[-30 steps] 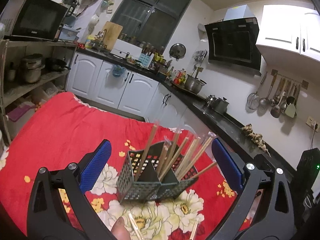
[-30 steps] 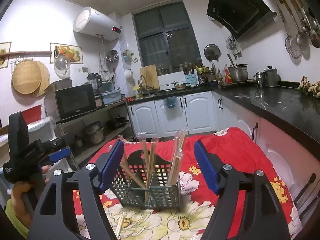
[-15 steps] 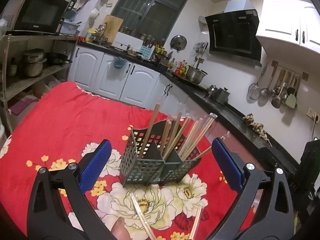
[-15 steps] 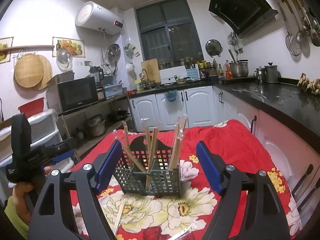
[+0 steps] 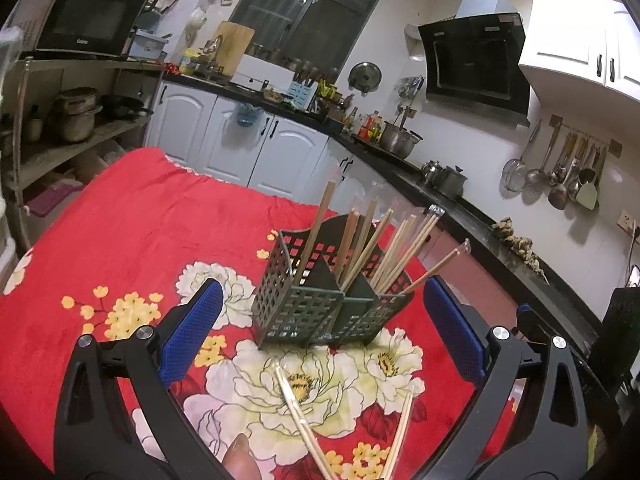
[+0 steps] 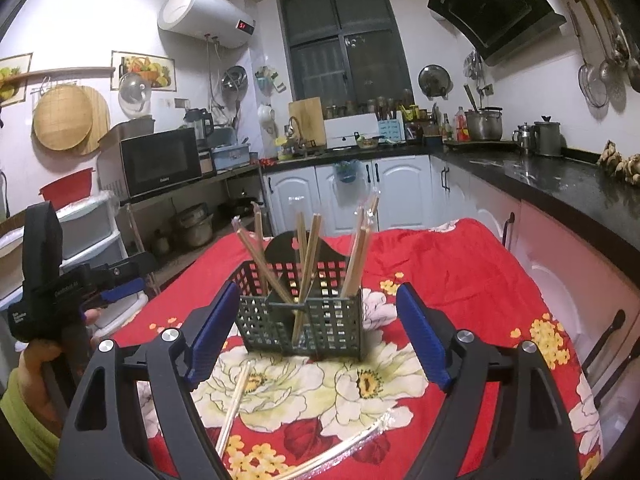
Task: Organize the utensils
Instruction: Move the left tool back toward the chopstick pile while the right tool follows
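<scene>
A dark green slotted utensil caddy [image 5: 320, 312] stands on the red floral tablecloth [image 5: 120, 240], with several plastic-wrapped wooden chopstick pairs [image 5: 384, 248] upright in it. It also shows in the right wrist view [image 6: 304, 320]. Two wrapped chopstick pairs lie loose on the cloth in front of it [image 5: 304, 420], [image 5: 402, 428]; the right wrist view shows them too [image 6: 236, 404], [image 6: 344, 444]. My left gripper [image 5: 320, 340] is open and empty, short of the caddy. My right gripper [image 6: 316, 336] is open and empty, facing the caddy. The left gripper's body [image 6: 52, 276] shows at the left of the right wrist view.
A black kitchen counter [image 6: 560, 184] with pots runs along the right. White cabinets [image 6: 352, 196] stand behind the table. A shelf with a microwave [image 6: 160, 160] stands at the left. The table's right edge lies close to the counter.
Both grippers have drawn back and up from the caddy, so it looks farther away. The loose chopsticks on the cloth have come more into view. Both stay open.
</scene>
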`<action>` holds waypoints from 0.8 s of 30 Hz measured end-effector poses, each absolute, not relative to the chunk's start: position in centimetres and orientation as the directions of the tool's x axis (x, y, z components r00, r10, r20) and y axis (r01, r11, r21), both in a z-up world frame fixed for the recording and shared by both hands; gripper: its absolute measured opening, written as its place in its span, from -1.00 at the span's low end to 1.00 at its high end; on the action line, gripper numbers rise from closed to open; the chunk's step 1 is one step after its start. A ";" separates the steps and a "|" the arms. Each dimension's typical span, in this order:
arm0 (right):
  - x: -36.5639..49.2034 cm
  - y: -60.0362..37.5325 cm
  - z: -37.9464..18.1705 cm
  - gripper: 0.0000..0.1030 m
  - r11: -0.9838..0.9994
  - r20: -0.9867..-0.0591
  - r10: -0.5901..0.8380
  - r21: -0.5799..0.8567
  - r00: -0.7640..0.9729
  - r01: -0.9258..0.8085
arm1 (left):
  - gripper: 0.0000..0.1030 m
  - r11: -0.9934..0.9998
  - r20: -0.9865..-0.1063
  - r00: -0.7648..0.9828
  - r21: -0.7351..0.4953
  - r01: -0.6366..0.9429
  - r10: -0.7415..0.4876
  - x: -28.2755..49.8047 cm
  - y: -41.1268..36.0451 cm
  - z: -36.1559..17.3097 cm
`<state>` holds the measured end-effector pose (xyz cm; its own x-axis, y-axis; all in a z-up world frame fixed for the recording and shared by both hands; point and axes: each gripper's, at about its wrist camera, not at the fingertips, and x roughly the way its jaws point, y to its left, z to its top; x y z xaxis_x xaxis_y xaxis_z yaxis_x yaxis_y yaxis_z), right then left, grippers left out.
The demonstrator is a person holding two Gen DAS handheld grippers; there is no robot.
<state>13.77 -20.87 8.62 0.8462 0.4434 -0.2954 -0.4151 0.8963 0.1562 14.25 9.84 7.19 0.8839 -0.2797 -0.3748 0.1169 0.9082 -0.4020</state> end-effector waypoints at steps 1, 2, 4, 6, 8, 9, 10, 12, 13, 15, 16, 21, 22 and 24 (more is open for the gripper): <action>13.8 -20.8 8.6 0.51 0.896 -0.299 0.443 0.156 0.845 -0.415 | 0.79 0.909 -0.379 0.882 -0.401 0.115 -0.280 14.2 9.8 7.1; 13.7 -20.8 8.4 0.51 0.897 -0.305 0.443 0.155 0.843 -0.415 | 0.79 0.910 -0.387 0.879 -0.400 0.112 -0.278 14.2 9.7 6.8; 13.7 -20.8 8.2 0.51 0.896 -0.317 0.443 0.153 0.838 -0.416 | 0.79 0.910 -0.400 0.873 -0.401 0.107 -0.279 14.2 9.6 6.4; 13.6 -20.7 7.8 0.52 0.895 -0.330 0.445 0.153 0.832 -0.418 | 0.79 0.910 -0.416 0.865 -0.401 0.103 -0.281 14.2 9.5 5.8; 13.6 -20.7 7.4 0.52 0.896 -0.345 0.444 0.152 0.827 -0.417 | 0.79 0.912 -0.430 0.858 -0.397 0.098 -0.280 14.2 9.4 5.4; 13.6 -20.8 7.2 0.52 0.896 -0.353 0.443 0.153 0.824 -0.416 | 0.79 0.913 -0.438 0.854 -0.397 0.096 -0.280 14.2 9.2 5.2; 13.6 -20.8 7.0 0.52 0.897 -0.359 0.441 0.154 0.822 -0.414 | 0.79 0.913 -0.443 0.851 -0.396 0.096 -0.281 14.2 9.2 5.1; 13.6 -20.9 6.6 0.52 0.897 -0.373 0.441 0.157 0.816 -0.413 | 0.79 0.916 -0.455 0.846 -0.390 0.091 -0.277 14.2 9.1 4.7; 13.6 -21.0 6.4 0.53 0.898 -0.381 0.439 0.159 0.814 -0.411 | 0.79 0.918 -0.463 0.842 -0.386 0.091 -0.278 14.3 9.0 4.4; 13.7 -21.0 6.0 0.53 0.899 -0.394 0.436 0.159 0.809 -0.407 | 0.79 0.920 -0.475 0.836 -0.382 0.086 -0.276 14.5 8.7 4.0; 13.7 -21.0 5.8 0.53 0.899 -0.402 0.436 0.161 0.805 -0.407 | 0.79 0.920 -0.485 0.829 -0.382 0.085 -0.278 14.6 8.6 3.7; 14.2 -21.0 4.4 0.53 0.901 -0.448 0.429 0.158 0.785 -0.403 | 0.79 0.925 -0.528 0.800 -0.371 0.085 -0.285 15.4 7.6 2.2; 14.3 -21.0 4.2 0.53 0.902 -0.457 0.427 0.160 0.780 -0.401 | 0.79 0.927 -0.540 0.791 -0.366 0.086 -0.287 15.6 7.3 1.8; 14.6 -21.0 3.5 0.53 0.904 -0.477 0.424 0.162 0.770 -0.397 | 0.79 0.931 -0.565 0.773 -0.354 0.088 -0.288 16.1 6.6 0.9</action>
<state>14.56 -21.00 3.51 0.7700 0.4236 -0.4771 -0.3967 0.9035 0.1619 16.09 6.61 0.92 0.7732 -0.2881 -0.5650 0.0878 0.9309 -0.3545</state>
